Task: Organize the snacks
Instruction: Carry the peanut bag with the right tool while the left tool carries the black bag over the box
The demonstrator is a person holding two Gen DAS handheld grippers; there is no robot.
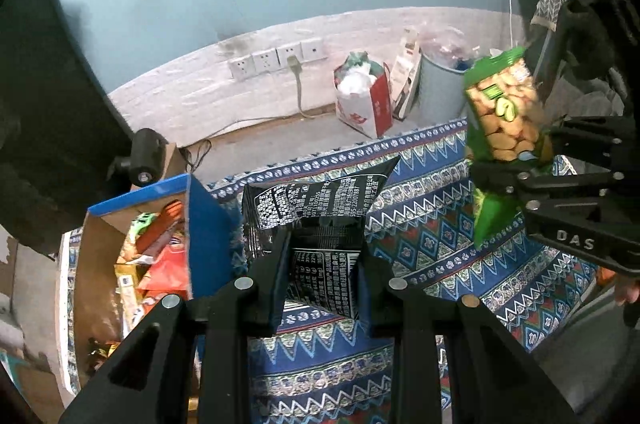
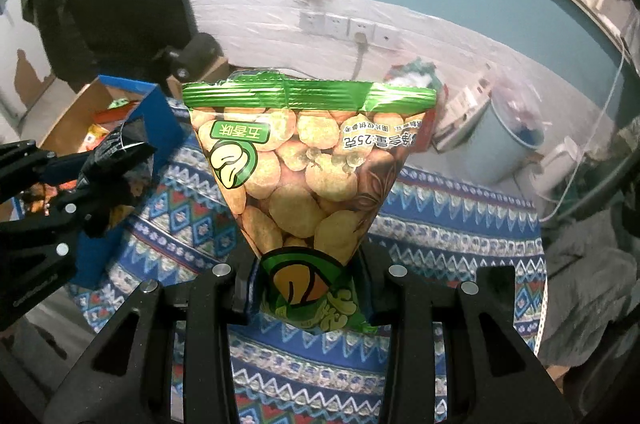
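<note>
My left gripper (image 1: 322, 278) is shut on a black snack packet (image 1: 316, 207) with white print, held above the patterned cloth, just right of the blue cardboard box (image 1: 208, 228). My right gripper (image 2: 308, 284) is shut on a green peanut packet (image 2: 304, 163), held upright in the air. In the left wrist view the right gripper (image 1: 516, 167) and its green packet (image 1: 504, 115) are at the right. In the right wrist view the left gripper (image 2: 92, 191) with the black packet (image 2: 116, 155) is at the left, next to the box (image 2: 156, 115).
The blue box holds several orange, red and yellow snack packets (image 1: 156, 256). A blue patterned cloth (image 1: 432, 248) covers the table. Behind on the floor stand a red-and-white bag (image 1: 364, 99), a grey bin (image 1: 440, 91) and wall sockets (image 1: 276, 59).
</note>
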